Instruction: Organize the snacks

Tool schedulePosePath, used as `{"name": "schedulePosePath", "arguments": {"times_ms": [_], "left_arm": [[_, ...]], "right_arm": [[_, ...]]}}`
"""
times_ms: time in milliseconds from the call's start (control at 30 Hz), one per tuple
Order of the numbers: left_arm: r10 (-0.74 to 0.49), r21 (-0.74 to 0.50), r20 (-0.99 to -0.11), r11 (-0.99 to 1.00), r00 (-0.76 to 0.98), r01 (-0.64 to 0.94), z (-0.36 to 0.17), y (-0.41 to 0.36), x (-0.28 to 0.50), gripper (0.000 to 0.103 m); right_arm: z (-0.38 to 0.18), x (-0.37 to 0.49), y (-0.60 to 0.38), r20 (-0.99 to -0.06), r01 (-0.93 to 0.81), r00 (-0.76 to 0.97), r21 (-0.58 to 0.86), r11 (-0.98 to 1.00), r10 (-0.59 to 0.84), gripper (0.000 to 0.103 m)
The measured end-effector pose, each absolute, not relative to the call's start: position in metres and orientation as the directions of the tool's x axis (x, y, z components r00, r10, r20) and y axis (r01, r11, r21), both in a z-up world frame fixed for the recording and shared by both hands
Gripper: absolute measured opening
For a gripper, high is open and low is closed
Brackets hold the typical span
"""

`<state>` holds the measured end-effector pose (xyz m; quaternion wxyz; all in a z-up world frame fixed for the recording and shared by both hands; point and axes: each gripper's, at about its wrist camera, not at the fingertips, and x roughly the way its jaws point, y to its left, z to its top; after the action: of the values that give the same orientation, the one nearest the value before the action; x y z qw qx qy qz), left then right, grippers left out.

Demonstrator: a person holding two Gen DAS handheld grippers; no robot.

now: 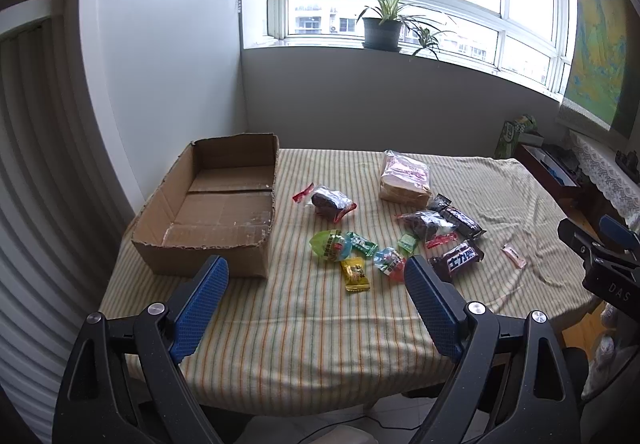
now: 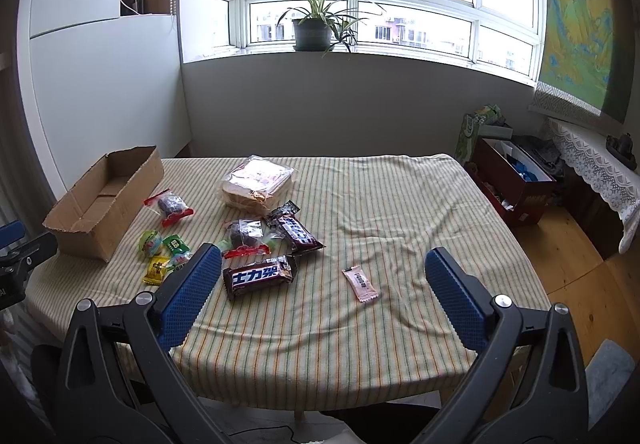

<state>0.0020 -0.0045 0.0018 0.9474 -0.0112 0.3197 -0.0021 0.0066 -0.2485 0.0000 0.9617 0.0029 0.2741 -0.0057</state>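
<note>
The left gripper (image 1: 316, 272) hangs low over the near edge of the tabletop (image 1: 304, 344), its jaws spread wide and holding nothing. Just beyond and between its blue pads (image 1: 200, 304) lies a yellow candy (image 1: 355, 275), with a green candy pouch (image 1: 330, 244) and a small green sweet (image 1: 407, 243) a little farther off. A brown chocolate bar (image 1: 458, 259) sits just past the right-hand pad. To the left of those jaws stands an open cardboard box (image 1: 208, 244), empty inside.

The right gripper (image 2: 323, 258) also hovers at the near edge, jaws wide apart and empty. The same chocolate bar (image 2: 260, 276) lies just beside its left-hand pad, and a small pink sachet (image 2: 361, 283) rests between the jaws, farther out on the striped cloth (image 2: 400, 204). Behind these are a second chocolate bar (image 2: 295, 231), two clear packets with red ends (image 2: 171, 205) and a bag of sliced bread (image 2: 258, 182). A potted plant (image 2: 314, 28) stands on the windowsill.
</note>
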Motion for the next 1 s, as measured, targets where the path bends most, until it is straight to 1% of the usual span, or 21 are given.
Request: {"name": "schedulePosePath", "arguments": {"times_ms": [1000], "left_arm": [[-0.020, -0.029, -0.606, 1.000, 0.795, 0.004, 0.0024, -0.0064, 0.0016, 0.090]], "right_arm": [[0.0035, 0.0065, -0.2427, -0.532, 0.000, 0.847, -0.002, 1.000, -0.001, 0.103]]}}
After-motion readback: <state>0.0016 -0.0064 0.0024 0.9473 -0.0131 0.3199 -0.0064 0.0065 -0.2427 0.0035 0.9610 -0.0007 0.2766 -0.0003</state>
